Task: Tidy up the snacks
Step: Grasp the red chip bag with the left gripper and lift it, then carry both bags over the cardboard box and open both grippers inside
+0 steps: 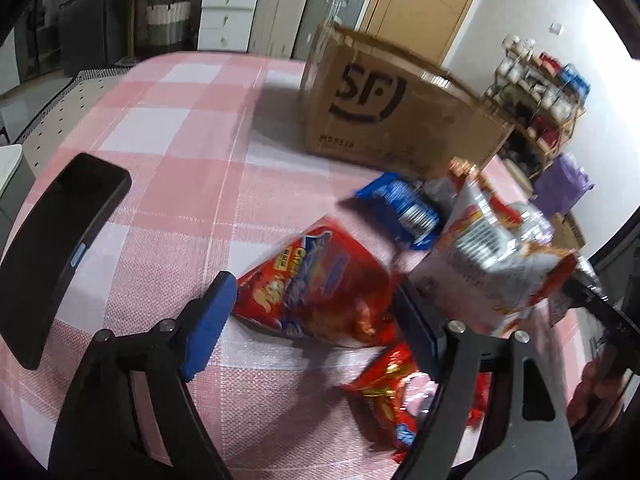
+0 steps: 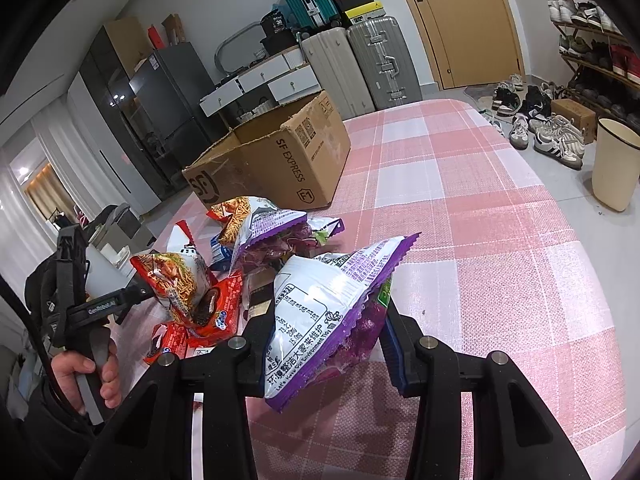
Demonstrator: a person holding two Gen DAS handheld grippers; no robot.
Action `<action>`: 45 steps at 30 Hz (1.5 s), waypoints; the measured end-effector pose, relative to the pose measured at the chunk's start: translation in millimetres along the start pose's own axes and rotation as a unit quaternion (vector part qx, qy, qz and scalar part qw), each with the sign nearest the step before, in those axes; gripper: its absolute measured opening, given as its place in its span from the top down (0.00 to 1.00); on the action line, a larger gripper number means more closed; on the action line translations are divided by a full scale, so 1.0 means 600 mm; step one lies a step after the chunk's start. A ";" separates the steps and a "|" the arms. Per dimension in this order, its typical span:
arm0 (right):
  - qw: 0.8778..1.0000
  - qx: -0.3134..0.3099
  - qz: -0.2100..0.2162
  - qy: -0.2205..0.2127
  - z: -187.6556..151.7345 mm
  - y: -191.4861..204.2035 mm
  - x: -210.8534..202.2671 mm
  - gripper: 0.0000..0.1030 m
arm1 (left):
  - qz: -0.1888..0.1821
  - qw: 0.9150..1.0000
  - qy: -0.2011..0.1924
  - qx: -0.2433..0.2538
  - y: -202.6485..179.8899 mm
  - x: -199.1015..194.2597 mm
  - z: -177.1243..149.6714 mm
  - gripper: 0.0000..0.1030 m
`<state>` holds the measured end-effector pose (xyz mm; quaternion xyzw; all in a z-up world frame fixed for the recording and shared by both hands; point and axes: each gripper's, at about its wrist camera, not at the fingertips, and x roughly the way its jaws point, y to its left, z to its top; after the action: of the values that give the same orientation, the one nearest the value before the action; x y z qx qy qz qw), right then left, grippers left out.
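While my right gripper (image 2: 326, 344) stays out of the pile, it is clamped on a purple-edged snack bag (image 2: 320, 312), held clear above the pink checked surface (image 2: 480, 240). My left gripper (image 1: 316, 320) stands with its jaws apart, its blue pads (image 1: 210, 328) flanking a red snack bag (image 1: 320, 292) that lies flat on the surface; neither pad appears to press on it. No earlier view is on hand, so I read this simply as an open gripper poised over its target. Behind and to the right of that bag lie a blue packet (image 1: 400, 208), a silver-and-red noodle-snack bag (image 1: 492, 256) and a second red packet (image 1: 392, 396) near the gripper's right finger. Farther back on the surface stands the open cardboard box (image 2: 276, 160), which I judge to be the destination for the snacks. A black phone (image 1: 60, 248) rests well apart, at the left.

To do this step well, I judge that I should centre the red bag between the pads, then close on its crimped edge or a flat part rather than its puffed middle, so the film does not slip or burst. The neighbouring red packet lies close; I would keep the right finger from catching it. The purple-edged bag should travel over the box's raised flap before release. The left view is blurred, so exact contact there remains uncertain.
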<state>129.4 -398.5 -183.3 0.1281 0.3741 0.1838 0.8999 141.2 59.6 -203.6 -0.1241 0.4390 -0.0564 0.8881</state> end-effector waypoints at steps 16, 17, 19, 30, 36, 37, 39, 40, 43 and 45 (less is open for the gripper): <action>1.000 0.006 0.003 -0.001 -0.005 -0.001 -0.001 0.58 | -0.024 1.000 0.002 0.011 0.003 -0.003 0.003 0.54; 1.000 0.005 0.002 -0.003 -0.004 0.000 -0.003 0.58 | -0.025 1.000 0.001 0.012 0.002 -0.007 0.003 0.55; 1.000 0.004 0.001 -0.007 -0.003 0.002 -0.008 0.58 | -0.027 1.000 0.000 0.013 0.000 -0.014 0.003 0.58; 1.000 -0.006 0.009 -0.020 0.008 0.022 -0.026 0.58 | -0.053 0.998 -0.020 0.011 -0.006 -0.054 0.002 0.58; 0.999 -0.031 0.018 -0.035 0.025 0.056 -0.050 0.58 | -0.062 0.996 -0.053 0.024 -0.023 -0.110 0.022 0.58; 0.998 -0.037 0.020 -0.038 0.030 0.065 -0.054 0.58 | -0.063 0.996 -0.058 0.031 -0.029 -0.121 0.028 0.58; 0.998 -0.050 0.026 -0.041 0.040 0.082 -0.061 0.58 | -0.066 0.995 -0.068 0.040 -0.040 -0.140 0.039 0.58; 0.997 -0.057 0.031 -0.045 0.047 0.094 -0.065 0.58 | -0.070 0.994 -0.071 0.044 -0.045 -0.149 0.047 0.58; 0.995 -0.071 0.050 -0.051 0.069 0.121 -0.075 0.58 | -0.079 0.992 -0.084 0.055 -0.062 -0.176 0.071 0.58; 0.993 -0.077 0.064 -0.055 0.089 0.137 -0.079 0.58 | -0.081 0.990 -0.094 0.068 -0.075 -0.196 0.092 0.58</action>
<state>117.8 -349.5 -86.5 0.0922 0.2997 0.2624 0.9126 113.9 50.1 -69.2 -0.1037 0.3370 -0.1463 0.9243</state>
